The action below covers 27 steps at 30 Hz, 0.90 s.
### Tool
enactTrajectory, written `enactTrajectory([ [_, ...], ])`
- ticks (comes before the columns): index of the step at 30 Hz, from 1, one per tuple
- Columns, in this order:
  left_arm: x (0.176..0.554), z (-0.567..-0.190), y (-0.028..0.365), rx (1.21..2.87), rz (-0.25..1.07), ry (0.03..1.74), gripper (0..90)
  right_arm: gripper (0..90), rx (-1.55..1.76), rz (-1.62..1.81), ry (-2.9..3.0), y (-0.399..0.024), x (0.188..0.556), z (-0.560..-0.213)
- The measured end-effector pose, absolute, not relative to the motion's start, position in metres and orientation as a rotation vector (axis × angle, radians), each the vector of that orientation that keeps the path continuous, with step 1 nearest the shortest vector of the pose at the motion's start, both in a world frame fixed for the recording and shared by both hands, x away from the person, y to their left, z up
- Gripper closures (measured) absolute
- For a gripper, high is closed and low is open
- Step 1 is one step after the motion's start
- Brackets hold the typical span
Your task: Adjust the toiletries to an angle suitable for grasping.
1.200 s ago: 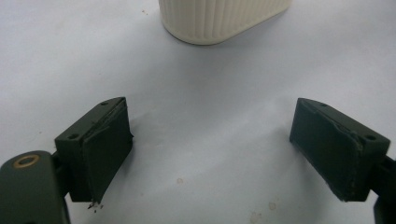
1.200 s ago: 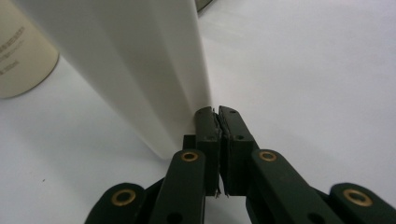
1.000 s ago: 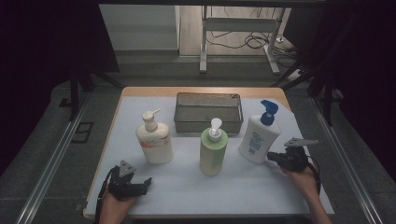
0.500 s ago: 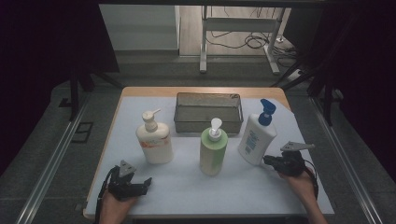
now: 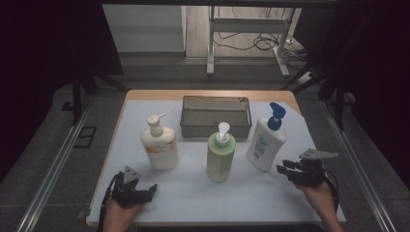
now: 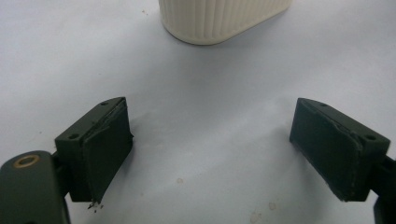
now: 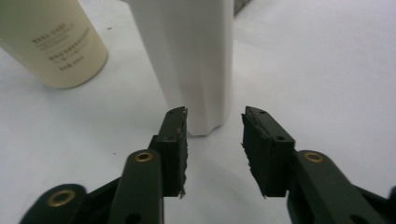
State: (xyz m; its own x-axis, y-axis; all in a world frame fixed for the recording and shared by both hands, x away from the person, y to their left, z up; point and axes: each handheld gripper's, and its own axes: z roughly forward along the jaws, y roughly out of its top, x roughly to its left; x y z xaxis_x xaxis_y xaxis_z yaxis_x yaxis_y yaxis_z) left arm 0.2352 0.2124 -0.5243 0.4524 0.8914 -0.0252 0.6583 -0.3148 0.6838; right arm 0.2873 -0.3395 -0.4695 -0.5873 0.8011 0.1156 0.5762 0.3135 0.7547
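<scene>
Three pump bottles stand in a row on the white mat point(image 5: 193, 198): a cream one point(image 5: 160, 147), a green one point(image 5: 221, 157) and a white one with a blue pump point(image 5: 265, 142). My right gripper point(image 5: 283, 168) sits just right of the white bottle's base. Its jaws have just been opening and stand partly open with nothing between them. In the right gripper view point(image 7: 215, 140) the white bottle point(image 7: 191, 60) rises just beyond the tips, with the green bottle point(image 7: 51, 42) to its left. My left gripper point(image 5: 153, 188) rests open near the front edge, below the cream bottle point(image 6: 219, 18).
A grey wire-mesh basket point(image 5: 215, 128) stands behind the bottles at the mat's far middle. The wooden table edge point(image 5: 208, 93) runs behind it. Metal rails flank the table on both sides, and a desk frame with cables stands on the floor beyond.
The right gripper's jaws have opened, and the right hand has shifted a little toward the near edge beside the white bottle. The left gripper and the bottles have stayed put.
</scene>
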Motion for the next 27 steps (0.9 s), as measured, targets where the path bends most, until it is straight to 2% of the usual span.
enactTrajectory([
  [6, 0.235, -0.524, 0.212, 2.077, 0.480, 1.289, 12.3, 52.0, 1.221, 1.147, 2.313, -0.331, 0.281, -0.457],
  [15, 0.235, -0.524, 0.212, 2.076, 0.480, 1.289, 12.3, 46.8, 1.198, 1.153, 2.306, -0.323, 0.279, -0.440],
  [20, 0.235, -0.524, 0.213, 2.078, 0.479, 1.288, 12.3, 39.1, 1.194, 1.151, 2.294, -0.318, 0.282, -0.432],
  [27, 0.235, -0.524, 0.213, 2.078, 0.480, 1.288, 12.3, 33.6, 1.203, 1.175, 2.293, -0.313, 0.287, -0.424],
])
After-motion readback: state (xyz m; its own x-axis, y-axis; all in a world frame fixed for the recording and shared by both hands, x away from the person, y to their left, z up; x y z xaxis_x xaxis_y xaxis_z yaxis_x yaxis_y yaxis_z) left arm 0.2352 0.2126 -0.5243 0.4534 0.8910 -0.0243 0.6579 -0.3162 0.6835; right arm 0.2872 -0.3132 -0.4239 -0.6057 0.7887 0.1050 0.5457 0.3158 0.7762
